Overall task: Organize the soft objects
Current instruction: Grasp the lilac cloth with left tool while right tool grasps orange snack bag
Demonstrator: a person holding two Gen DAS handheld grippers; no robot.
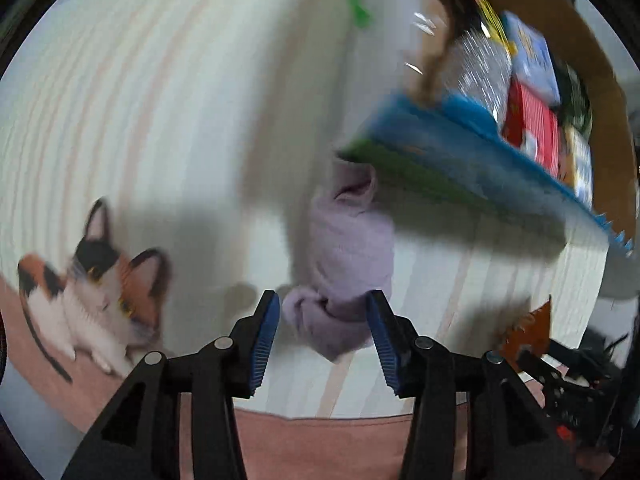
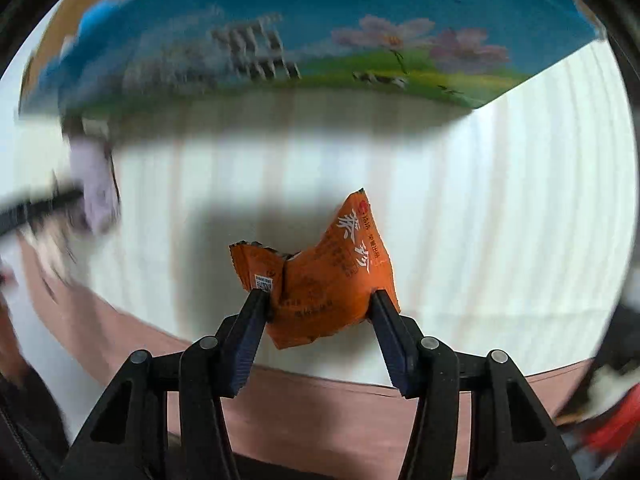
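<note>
My left gripper (image 1: pixel 322 304) holds a rolled lilac cloth (image 1: pixel 348 256) against its right blue pad; the left pad stands a little off it. The cloth hangs above the striped white table (image 1: pixel 120 120). My right gripper (image 2: pixel 318 300) is shut on an orange snack packet (image 2: pixel 332 280) with white characters, held above the table. The packet's tip also shows in the left wrist view (image 1: pixel 528 332). The lilac cloth appears blurred at the left of the right wrist view (image 2: pixel 94 184). A blue printed cardboard box (image 1: pixel 460 148) with a meadow picture (image 2: pixel 320 32) stands just beyond both grippers.
A calico cat plush (image 1: pixel 92 296) lies at the table's left near edge. The box holds several packets, one red (image 1: pixel 532 128) and one blue (image 1: pixel 532 56). A brown cardboard flap (image 1: pixel 580 40) rises behind it. A pink table border (image 2: pixel 320 404) runs along the near edge.
</note>
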